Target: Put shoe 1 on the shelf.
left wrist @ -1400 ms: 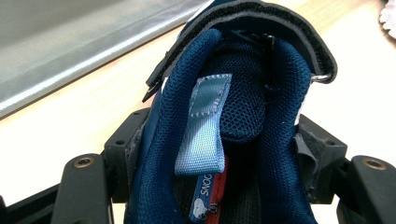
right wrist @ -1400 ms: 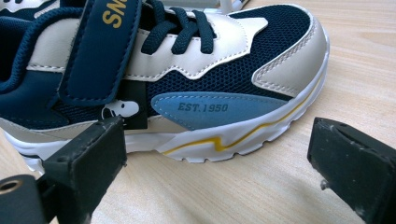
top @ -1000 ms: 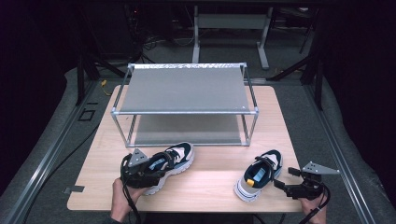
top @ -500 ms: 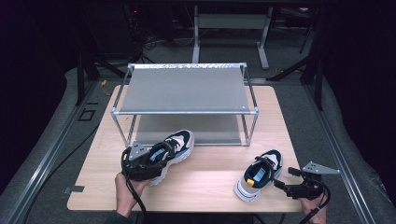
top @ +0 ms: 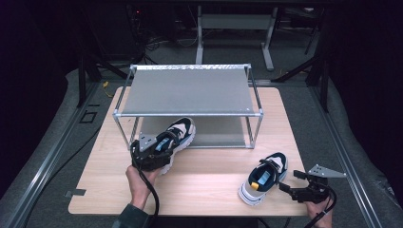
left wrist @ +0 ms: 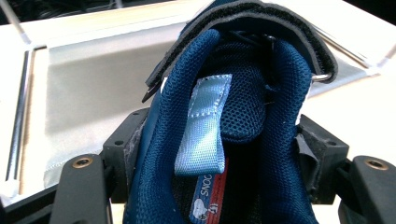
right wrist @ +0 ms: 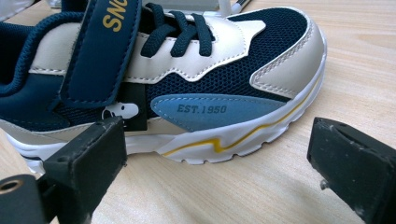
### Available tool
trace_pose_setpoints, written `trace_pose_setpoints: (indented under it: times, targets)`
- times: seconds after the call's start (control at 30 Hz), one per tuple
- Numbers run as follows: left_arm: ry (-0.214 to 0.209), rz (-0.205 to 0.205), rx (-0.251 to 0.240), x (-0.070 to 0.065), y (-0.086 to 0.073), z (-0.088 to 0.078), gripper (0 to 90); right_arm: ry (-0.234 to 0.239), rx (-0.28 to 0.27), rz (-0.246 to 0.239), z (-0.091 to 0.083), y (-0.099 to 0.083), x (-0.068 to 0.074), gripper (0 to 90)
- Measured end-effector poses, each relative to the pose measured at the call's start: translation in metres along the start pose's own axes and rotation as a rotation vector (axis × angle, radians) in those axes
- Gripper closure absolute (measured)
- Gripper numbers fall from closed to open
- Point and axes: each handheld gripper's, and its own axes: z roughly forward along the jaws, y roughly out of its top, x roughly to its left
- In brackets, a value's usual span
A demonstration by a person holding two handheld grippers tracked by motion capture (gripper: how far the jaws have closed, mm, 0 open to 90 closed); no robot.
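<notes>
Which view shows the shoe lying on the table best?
The right gripper view: the shoe on the table shows its side, strap and laces, close up. The high view shows it small, beside the right gripper.

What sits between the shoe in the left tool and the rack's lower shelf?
Nothing visible. The left tool grips the shoe by its heel, toe aimed at the lower shelf. The opening between the front posts is clear, and the shelf behind it lies bare. The other shoe sits off to the right.
</notes>
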Motion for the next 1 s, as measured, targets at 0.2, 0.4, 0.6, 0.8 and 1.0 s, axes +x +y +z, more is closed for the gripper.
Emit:
trace_pose_setpoints:
  times: [0.2, 0.4, 0.6, 0.8, 1.0]
  targets:
    - [0.047, -0.058, -0.014, 0.006, 0.001, 0.015, 30.1, -0.001, 0.001, 0.003, 0.000, 0.000, 0.000, 4.1]
    - [0.083, -0.074, 0.012, 0.006, 0.004, 0.032, 30.0, -0.005, 0.004, 0.003, 0.000, 0.000, 0.000, 4.2]
    - [0.113, -0.096, 0.046, 0.007, 0.009, 0.049, 29.6, -0.006, 0.008, 0.003, 0.001, 0.000, 0.000, 4.5]
    - [0.137, -0.115, 0.123, 0.011, 0.015, 0.078, 25.8, -0.005, 0.007, 0.003, 0.001, 0.000, 0.000, 4.6]
    - [0.145, -0.127, 0.089, 0.012, 0.015, 0.079, 14.2, 0.000, 0.000, 0.004, 0.000, 0.000, 0.000, 4.6]
